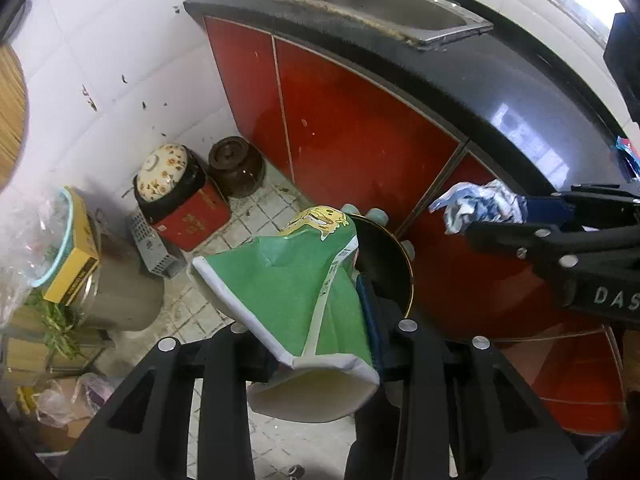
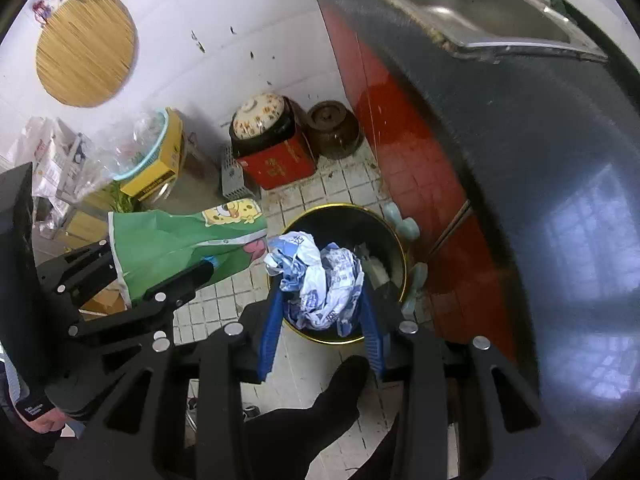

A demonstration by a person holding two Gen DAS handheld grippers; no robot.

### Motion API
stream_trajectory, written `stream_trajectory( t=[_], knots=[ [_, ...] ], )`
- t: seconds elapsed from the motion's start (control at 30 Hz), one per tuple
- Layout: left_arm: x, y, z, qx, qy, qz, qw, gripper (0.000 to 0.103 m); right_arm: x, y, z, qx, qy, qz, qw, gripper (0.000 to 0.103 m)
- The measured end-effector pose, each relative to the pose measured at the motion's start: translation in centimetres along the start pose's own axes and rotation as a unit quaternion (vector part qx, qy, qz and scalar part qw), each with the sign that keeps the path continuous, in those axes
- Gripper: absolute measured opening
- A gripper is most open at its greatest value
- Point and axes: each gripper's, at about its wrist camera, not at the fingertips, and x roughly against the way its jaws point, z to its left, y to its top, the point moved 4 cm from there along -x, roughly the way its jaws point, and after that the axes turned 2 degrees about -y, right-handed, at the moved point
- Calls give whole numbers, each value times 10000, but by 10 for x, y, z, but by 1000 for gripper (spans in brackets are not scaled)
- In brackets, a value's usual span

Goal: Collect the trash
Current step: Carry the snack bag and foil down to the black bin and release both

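Note:
My left gripper [image 1: 320, 320] is shut on a flattened green carton [image 1: 288, 280] with a yellow cartoon print; it also shows in the right wrist view [image 2: 172, 244]. It hangs just left of a black trash bin with a gold rim [image 2: 396, 248] on the floor, also in the left wrist view [image 1: 400, 264]. My right gripper [image 2: 320, 300] is shut on a crumpled white and blue wrapper [image 2: 316, 276] and holds it over the bin's mouth. The wrapper also shows in the left wrist view [image 1: 476, 204]. Some trash lies inside the bin.
A black countertop [image 1: 500, 80] with a steel sink [image 1: 360, 0] stands on red cabinets [image 1: 340, 120] right of the bin. A red box [image 2: 280, 164] topped by a flowered bowl, a brown lidded jar [image 2: 332, 128] and a yellow box [image 2: 160, 164] stand by the white tiled wall.

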Motion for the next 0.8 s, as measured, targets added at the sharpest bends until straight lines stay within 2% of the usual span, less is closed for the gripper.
stream_trajectory(
  t=[0.1,0.33,0.4,0.43,0.47,0.5,0.53,0.8],
  knots=[
    [-16,-3,4,38,-145,57,9999,33,-19,0,-2,3,-38,146,9999,37],
    [-45,-7,12,44,-205,209,9996,33,-48,0,-8,-24,-119,378,9992,37],
    [-49,-5,12,32,-288,219,9993,33,-52,4,-7,-28,-130,390,9991,42],
    [-50,-5,12,5,-281,226,9993,38,-54,7,-7,-53,-123,397,9991,48],
    [-51,-5,10,-18,-285,240,9993,57,-55,10,-8,-85,-94,415,9991,53],
    [-52,-4,10,-38,-316,242,9992,67,-57,12,-9,-114,-74,414,9990,61],
    [-52,-4,10,-53,-299,209,9993,74,-56,14,-11,-126,-74,390,9991,63],
    [-47,-2,8,-234,-226,112,9994,74,-33,16,-19,-146,-61,207,9997,63]
  ],
)
